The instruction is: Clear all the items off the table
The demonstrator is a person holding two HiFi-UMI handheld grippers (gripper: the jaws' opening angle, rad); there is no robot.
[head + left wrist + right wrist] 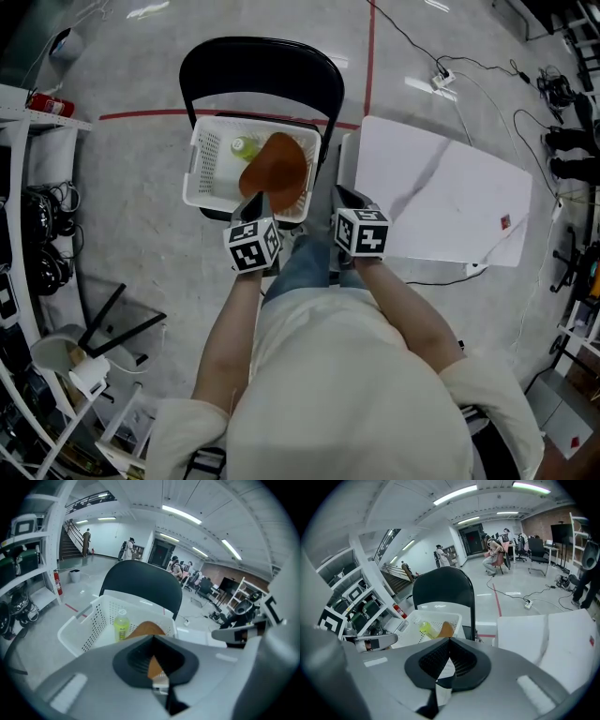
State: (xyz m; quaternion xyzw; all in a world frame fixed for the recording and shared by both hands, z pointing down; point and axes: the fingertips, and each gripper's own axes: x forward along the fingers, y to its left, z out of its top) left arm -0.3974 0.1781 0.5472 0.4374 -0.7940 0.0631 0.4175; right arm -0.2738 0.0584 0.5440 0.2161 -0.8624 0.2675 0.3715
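Note:
A white perforated basket [208,155] sits on the seat of a black chair [262,61]. Inside it lie a green bottle [246,147] and an orange-brown rounded item [275,171]. The white table [441,197] to the right of the chair has nothing on it. My left gripper [251,204] hovers at the basket's near edge, shut and holding nothing. Beside it, my right gripper [349,199] sits at the gap between chair and table, also shut and holding nothing. In the left gripper view the bottle [122,625] and the orange-brown item [145,629] show just beyond the jaws.
Shelving with gear runs along the left, with a red fire extinguisher [47,105] by it. A red tape line [370,56] crosses the floor. Cables and a power strip [441,79] lie behind the table. People stand far off in the hall.

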